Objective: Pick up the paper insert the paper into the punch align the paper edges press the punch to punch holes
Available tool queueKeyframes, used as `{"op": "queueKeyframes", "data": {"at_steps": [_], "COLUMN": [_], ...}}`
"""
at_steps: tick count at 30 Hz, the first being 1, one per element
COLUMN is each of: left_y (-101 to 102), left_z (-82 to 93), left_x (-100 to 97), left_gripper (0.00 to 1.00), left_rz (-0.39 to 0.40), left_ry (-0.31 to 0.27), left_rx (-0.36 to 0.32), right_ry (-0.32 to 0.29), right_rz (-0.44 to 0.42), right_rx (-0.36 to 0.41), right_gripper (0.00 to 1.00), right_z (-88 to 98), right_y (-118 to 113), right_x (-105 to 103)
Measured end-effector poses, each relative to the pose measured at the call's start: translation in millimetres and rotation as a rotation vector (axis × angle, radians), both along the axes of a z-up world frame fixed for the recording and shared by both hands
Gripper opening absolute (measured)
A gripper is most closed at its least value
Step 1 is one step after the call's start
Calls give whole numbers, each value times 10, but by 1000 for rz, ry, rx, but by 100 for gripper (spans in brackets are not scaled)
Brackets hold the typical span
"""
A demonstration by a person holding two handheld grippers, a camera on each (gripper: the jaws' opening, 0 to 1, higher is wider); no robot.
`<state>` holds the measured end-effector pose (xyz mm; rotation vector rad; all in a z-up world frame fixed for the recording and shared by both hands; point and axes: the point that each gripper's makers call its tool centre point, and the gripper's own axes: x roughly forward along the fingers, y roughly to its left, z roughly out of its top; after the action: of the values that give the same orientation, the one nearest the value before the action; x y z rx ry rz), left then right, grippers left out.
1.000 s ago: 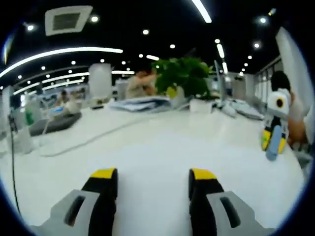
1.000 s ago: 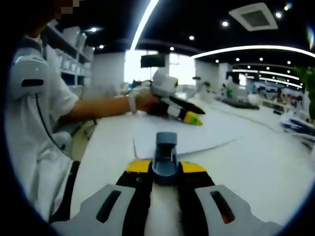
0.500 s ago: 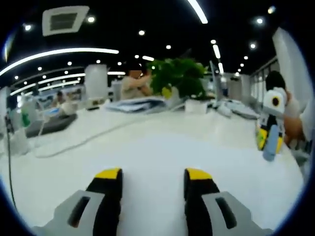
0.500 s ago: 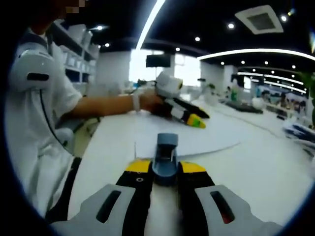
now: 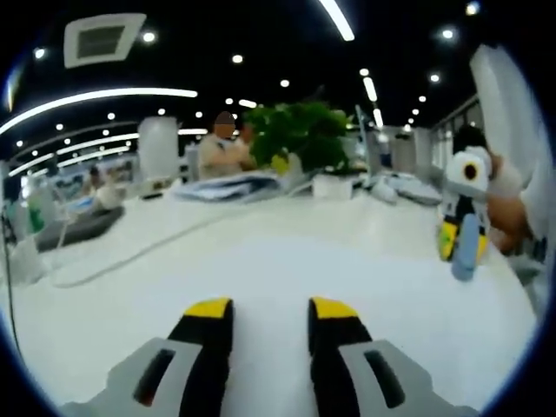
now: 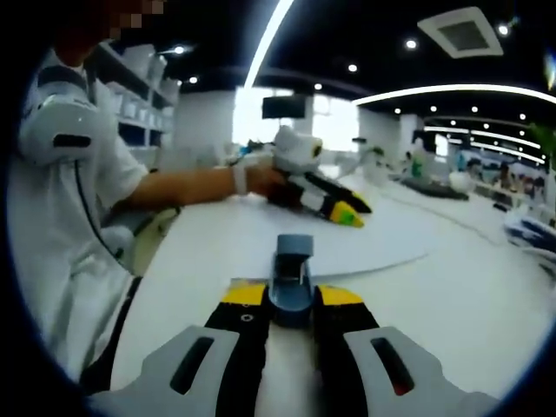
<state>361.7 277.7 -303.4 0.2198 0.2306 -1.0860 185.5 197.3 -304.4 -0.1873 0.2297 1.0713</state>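
Biggest worry from where I sit: my right tongs (image 6: 291,300) are clamped on the blue-grey hole punch (image 6: 293,276), holding it off the table (image 6: 452,304), and the grip looks like it sits on the punch's narrow body; if I tilt or bump it on the way to the sheet, I'd guess it twists between the jaws and the slot no longer lines up with the paper edge; then the holes land crooked.

Second risk: the paper (image 6: 339,243) lies flat on the white table just beyond the punch, and white on white makes its near edge hard to read; sliding the punch in could shove the sheet instead of swallowing it, since nothing pins it down that I can see.

My left tongs (image 5: 268,317) are open with nothing between the yellow tips, held low over bare table; if I'm late bringing them over to steady the sheet, the paper skates.

Pose: in the right gripper view the left tongs (image 6: 334,201) sit at the far side of the sheet, tips angled down toward the table, the person's bare forearm (image 6: 187,185) stretched out from a white short sleeve; whether the tips touch the paper I can't tell; in the left gripper view the right tongs (image 5: 460,248) hang off to the side, pointing down, punch in the jaws.
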Motion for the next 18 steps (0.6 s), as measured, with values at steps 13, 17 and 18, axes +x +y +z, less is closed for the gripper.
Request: {"op": "queueKeyframes", "data": {"at_steps": [13, 17, 18], "left_y": [-25, -63, -59], "left_z": [19, 25, 27], "left_x": [26, -68, -57], "left_gripper": [28, 19, 19], "left_rz": [-22, -56, -55], "left_ry": [-26, -49, -53], "left_rx": [11, 20, 21], "right_ry": [-7, -4, -3], "right_rz": [-1, 5, 6], "right_rx": [-12, -10, -10], "right_gripper": [23, 23, 23], "right_z": [1, 1, 0], "right_y": [-62, -45, -45], "right_x": [198, 190, 189]}}
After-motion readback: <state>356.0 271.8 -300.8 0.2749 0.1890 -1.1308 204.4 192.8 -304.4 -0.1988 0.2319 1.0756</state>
